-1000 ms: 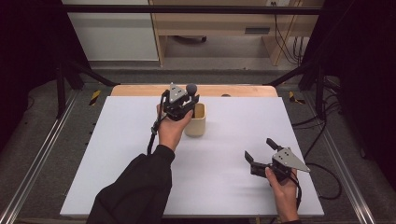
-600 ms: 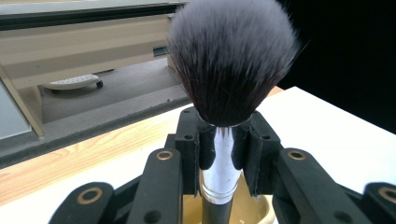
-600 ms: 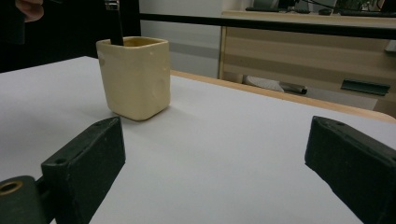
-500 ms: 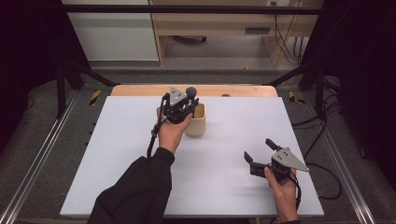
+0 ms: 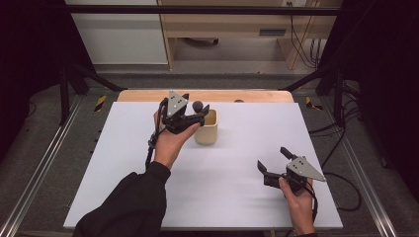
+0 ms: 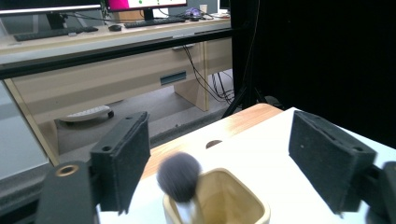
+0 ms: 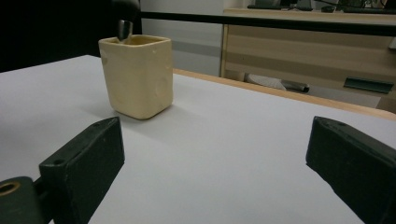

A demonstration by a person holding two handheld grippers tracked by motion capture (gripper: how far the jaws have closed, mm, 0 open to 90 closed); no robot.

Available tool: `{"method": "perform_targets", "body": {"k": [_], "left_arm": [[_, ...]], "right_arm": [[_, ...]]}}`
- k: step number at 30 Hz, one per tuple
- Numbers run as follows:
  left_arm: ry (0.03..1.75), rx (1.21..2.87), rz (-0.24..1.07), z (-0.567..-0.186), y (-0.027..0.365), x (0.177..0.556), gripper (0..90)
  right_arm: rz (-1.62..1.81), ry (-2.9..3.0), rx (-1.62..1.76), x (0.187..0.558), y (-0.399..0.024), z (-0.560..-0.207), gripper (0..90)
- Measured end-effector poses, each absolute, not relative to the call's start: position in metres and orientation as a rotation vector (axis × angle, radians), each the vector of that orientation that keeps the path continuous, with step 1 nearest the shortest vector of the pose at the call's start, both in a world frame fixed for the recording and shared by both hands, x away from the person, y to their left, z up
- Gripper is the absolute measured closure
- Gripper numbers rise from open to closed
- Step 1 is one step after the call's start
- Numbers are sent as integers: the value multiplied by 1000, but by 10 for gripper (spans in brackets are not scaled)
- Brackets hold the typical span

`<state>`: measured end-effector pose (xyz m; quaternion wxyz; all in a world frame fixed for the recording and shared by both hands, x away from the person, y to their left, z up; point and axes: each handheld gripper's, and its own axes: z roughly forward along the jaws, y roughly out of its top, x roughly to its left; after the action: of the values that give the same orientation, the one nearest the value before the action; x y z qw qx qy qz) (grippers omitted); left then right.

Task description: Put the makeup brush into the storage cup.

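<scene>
Brush (image 6: 179, 176) upright in cream cup (image 5: 206, 127); left gripper (image 5: 190, 112) fingers just opened, empty; right gripper (image 5: 274, 159) fingers wide

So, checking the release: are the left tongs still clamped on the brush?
No: the left tongs have just opened, pads clear of the makeup brush in the cup.

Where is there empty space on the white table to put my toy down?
Plenty of bare room on the white table: the stretch between the cream cup and the right hand-held gripper, and the far right corner. It is crowded only around the cup, where the left hand-held gripper hovers.
</scene>
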<state>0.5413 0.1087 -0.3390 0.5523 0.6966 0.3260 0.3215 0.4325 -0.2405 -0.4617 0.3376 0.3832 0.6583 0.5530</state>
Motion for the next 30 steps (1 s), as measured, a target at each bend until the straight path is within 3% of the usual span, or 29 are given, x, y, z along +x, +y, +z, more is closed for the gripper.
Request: {"method": "perform_targets", "body": {"k": [9,30], "left_arm": [[728,1675,697,-343,115,528,81],[655,1729,605,-357,117,512,13]], "right_arm": [[1443,1730,1007,433,-241,-461,36],[1463,1728,1035,433,-243,-460,19]]}}
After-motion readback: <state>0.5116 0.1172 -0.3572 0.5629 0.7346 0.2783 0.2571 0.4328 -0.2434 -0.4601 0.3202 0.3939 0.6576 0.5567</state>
